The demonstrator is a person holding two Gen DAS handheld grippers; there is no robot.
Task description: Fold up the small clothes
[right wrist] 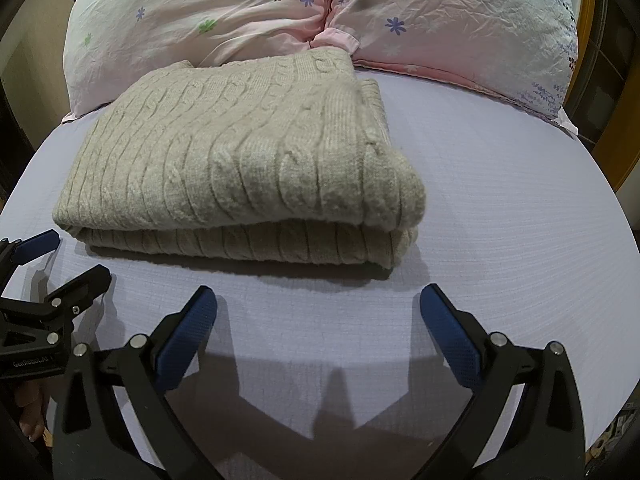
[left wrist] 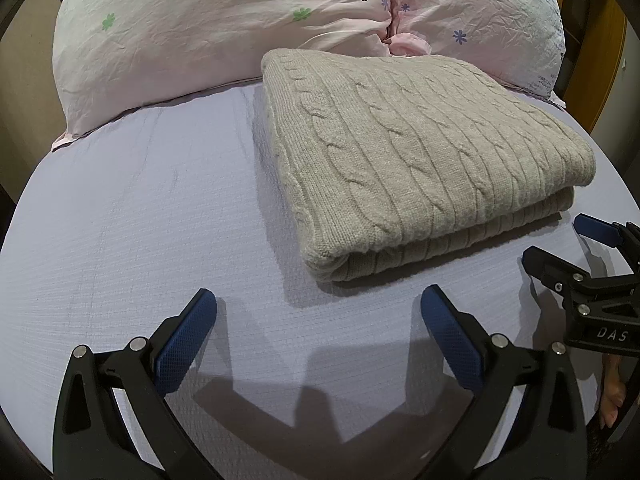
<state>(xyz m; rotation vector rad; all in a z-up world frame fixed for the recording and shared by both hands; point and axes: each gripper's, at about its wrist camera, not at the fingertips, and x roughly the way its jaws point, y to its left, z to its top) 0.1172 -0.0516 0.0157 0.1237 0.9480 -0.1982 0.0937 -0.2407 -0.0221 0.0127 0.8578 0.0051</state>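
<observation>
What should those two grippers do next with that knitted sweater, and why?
Probably just draw back. The beige sweater already lies folded in neat layers on the lilac sheet, and both the left gripper and the right gripper are open, empty and clear of it, so little seems left to fold.

The left gripper (left wrist: 318, 306) and the right gripper (right wrist: 318, 306) hover side by side, each with jaws spread wide and holding nothing. Both point forward, the blue pads (left wrist: 186, 338) facing inward.
</observation>
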